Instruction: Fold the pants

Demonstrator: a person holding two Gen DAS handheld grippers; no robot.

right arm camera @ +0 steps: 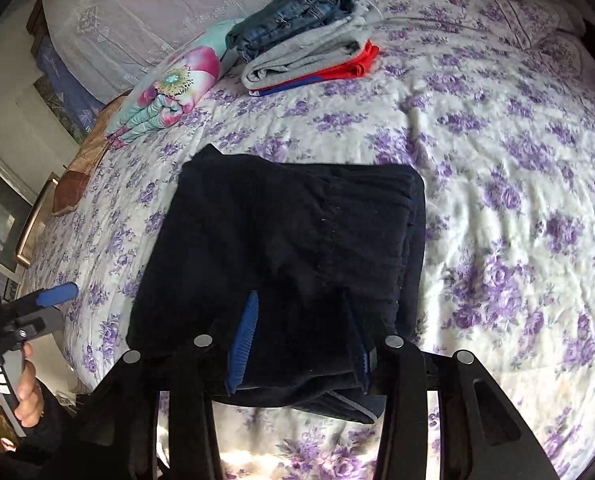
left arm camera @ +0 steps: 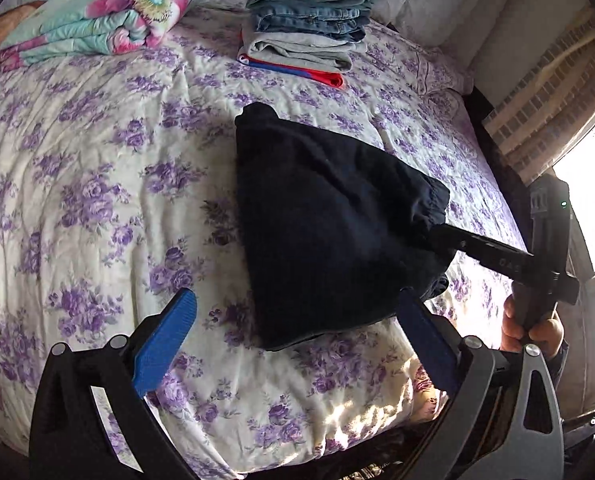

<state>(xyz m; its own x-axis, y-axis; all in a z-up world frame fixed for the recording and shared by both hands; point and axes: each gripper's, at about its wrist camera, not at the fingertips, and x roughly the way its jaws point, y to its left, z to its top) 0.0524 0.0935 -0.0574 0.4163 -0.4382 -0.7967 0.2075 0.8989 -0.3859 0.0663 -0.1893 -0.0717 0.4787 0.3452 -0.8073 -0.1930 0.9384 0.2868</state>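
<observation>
Pants (right arm camera: pixel 281 248), navy, folded compact on bedspread (right arm camera: pixel 497 200); near edge clamped by right gripper (right arm camera: pixel 301 344); left gripper (left arm camera: pixel 293 344) held apart, alongside, empty.

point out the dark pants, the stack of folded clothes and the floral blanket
dark pants (right arm camera: pixel 281 248), right wrist view, middle of the folded top layer
stack of folded clothes (left arm camera: pixel 309 28), left wrist view, on the jeans in the middle of the pile
floral blanket (left arm camera: pixel 109 16), left wrist view, on its top face
</observation>
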